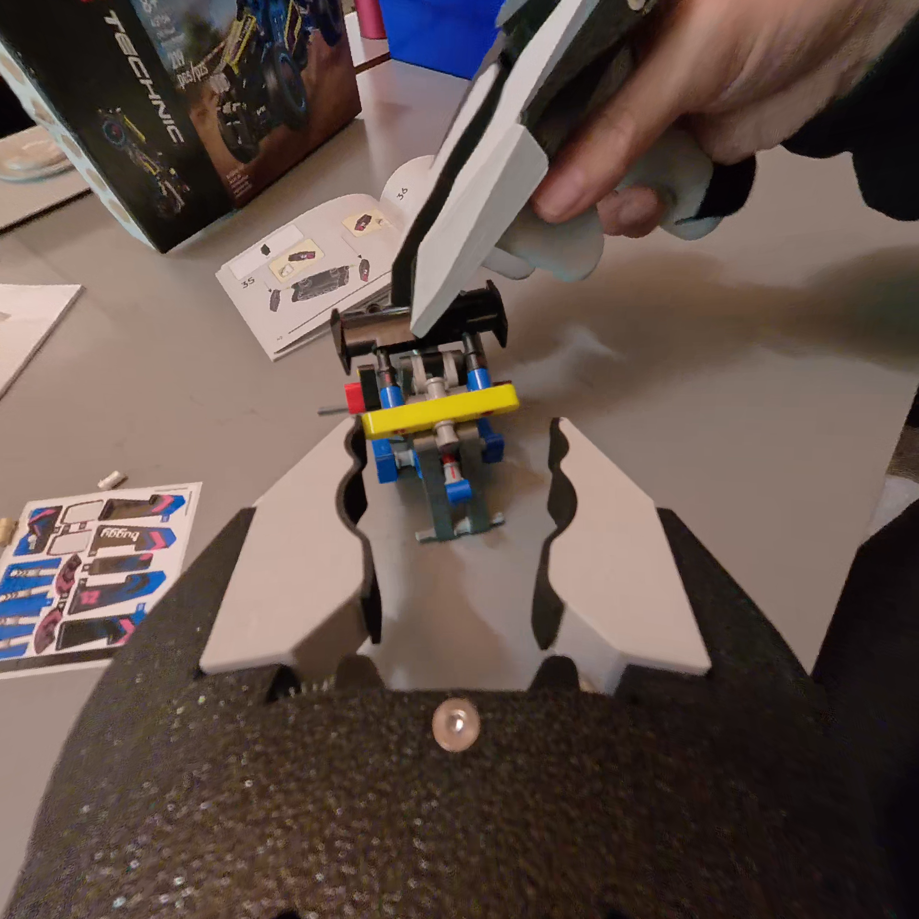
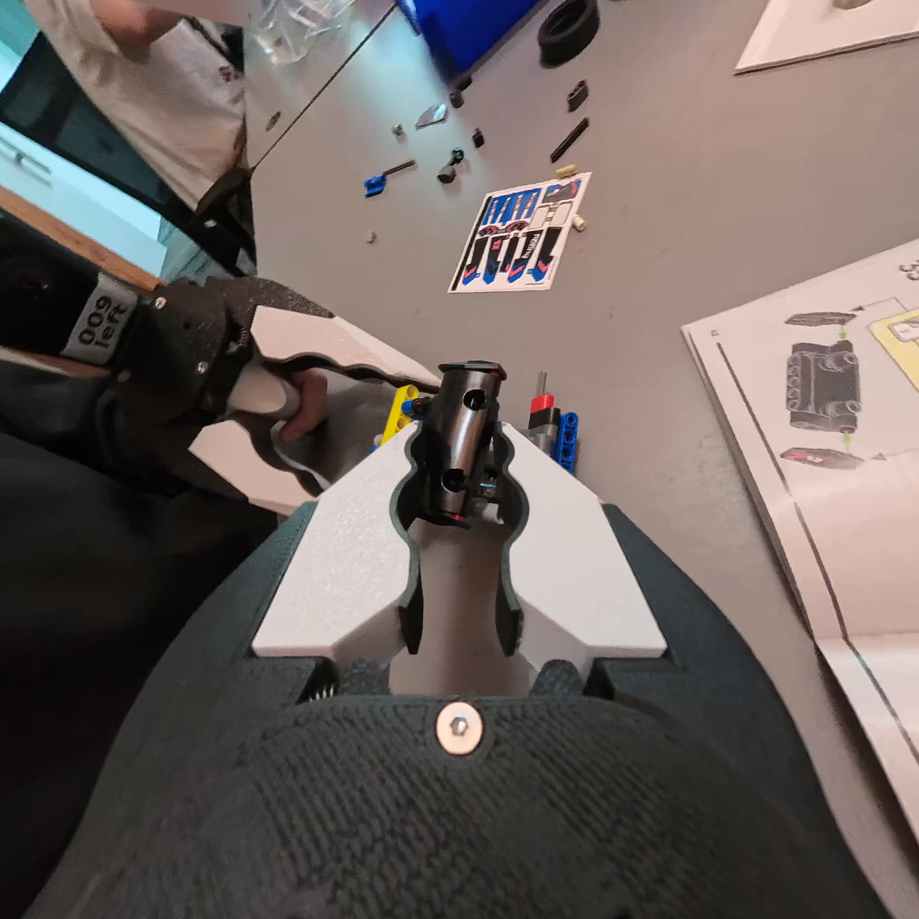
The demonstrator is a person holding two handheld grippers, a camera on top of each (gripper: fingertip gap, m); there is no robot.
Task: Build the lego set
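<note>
A small brick model (image 1: 437, 413) with a yellow beam, blue parts and a black block (image 1: 368, 330) at its far end stands on the grey table (image 1: 696, 373). My left gripper (image 1: 457, 427) is open. The model stands between its fingers: the left pad is close to the yellow beam's end and the right pad is well clear. My right gripper (image 2: 460, 432) is shut on the black block (image 2: 462, 437) and reaches it from above in the left wrist view (image 1: 422, 308). The left gripper's open fingers (image 2: 323, 338) show at the left of the right wrist view.
A dark product box (image 1: 199, 109) stands at the back left, with an open instruction booklet (image 1: 308, 263) behind the model. A sticker sheet (image 1: 84, 567) lies left. Loose small parts (image 2: 447, 169), a black tyre (image 2: 567, 30) and a blue bin (image 1: 437, 35) lie farther off. About 4 centimeters separates my left fingertips from my right.
</note>
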